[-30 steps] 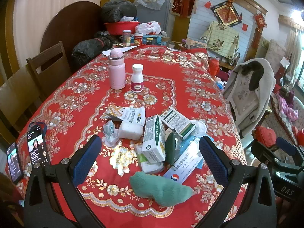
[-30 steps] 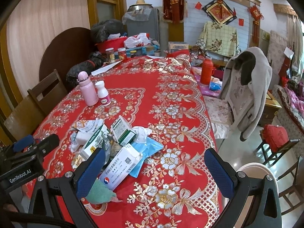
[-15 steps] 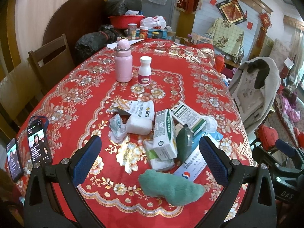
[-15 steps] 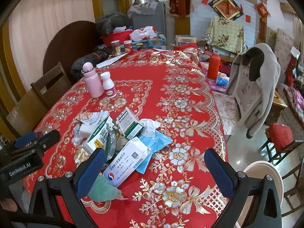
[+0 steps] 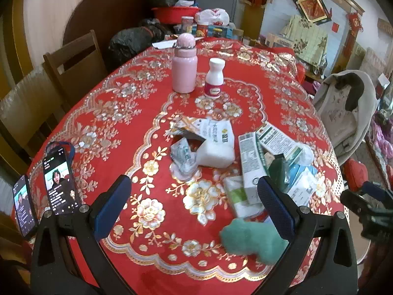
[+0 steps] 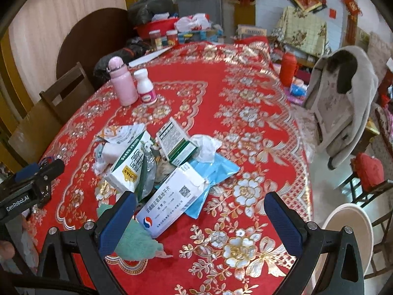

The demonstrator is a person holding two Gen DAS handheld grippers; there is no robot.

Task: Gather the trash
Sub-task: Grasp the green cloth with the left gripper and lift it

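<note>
Both hand-held grippers nearer trash pile (image 5: 235,162)

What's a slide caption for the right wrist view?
Open right gripper hovers over a trash pile led by a white medicine box on the red floral tablecloth.

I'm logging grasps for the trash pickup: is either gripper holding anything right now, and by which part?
Nothing is held. The left gripper and right gripper are both open and empty, above the trash pile on the table.
</note>
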